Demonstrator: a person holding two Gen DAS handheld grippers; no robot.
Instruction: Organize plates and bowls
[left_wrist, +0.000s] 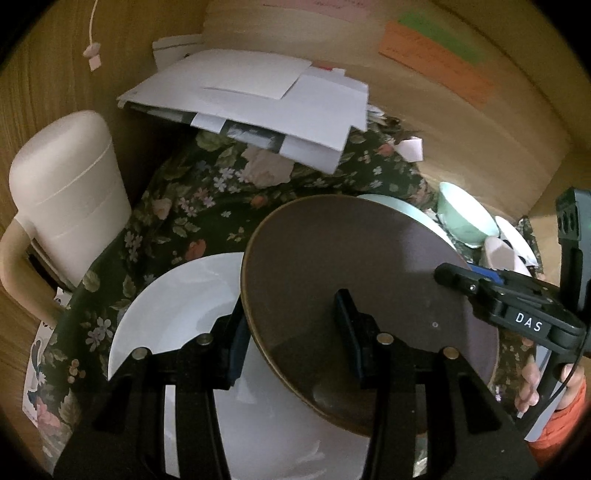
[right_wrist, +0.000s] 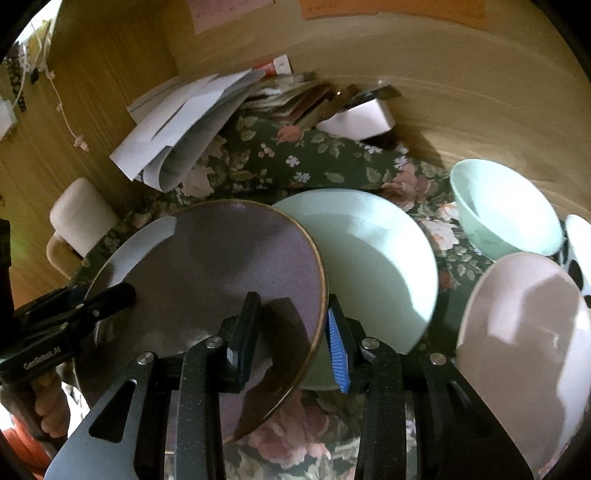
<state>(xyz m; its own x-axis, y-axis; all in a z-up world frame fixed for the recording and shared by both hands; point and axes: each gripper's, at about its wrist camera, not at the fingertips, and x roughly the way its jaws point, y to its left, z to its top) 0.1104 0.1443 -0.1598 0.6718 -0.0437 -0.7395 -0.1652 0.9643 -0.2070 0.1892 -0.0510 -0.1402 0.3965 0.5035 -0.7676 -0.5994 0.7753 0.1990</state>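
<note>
A brown plate (left_wrist: 351, 251) (right_wrist: 207, 258) with a gold rim hangs tilted above the floral cloth, gripped from both sides. My left gripper (left_wrist: 291, 314) is shut on its near rim, one finger on top and one underneath. My right gripper (right_wrist: 291, 317) is shut on the opposite rim and shows at the right of the left wrist view (left_wrist: 454, 275). Under the brown plate lies a white plate (left_wrist: 177, 306). A pale green plate (right_wrist: 376, 258) lies beside it. Further right are a green bowl (right_wrist: 509, 210) and a pink bowl (right_wrist: 524, 325).
A pile of papers and envelopes (left_wrist: 258, 99) covers the back of the floral cloth (left_wrist: 207, 206). A cream jug with a handle (left_wrist: 66, 192) stands at the left edge. A spotted bowl (right_wrist: 578, 251) sits at the far right. Wooden walls close the back and left.
</note>
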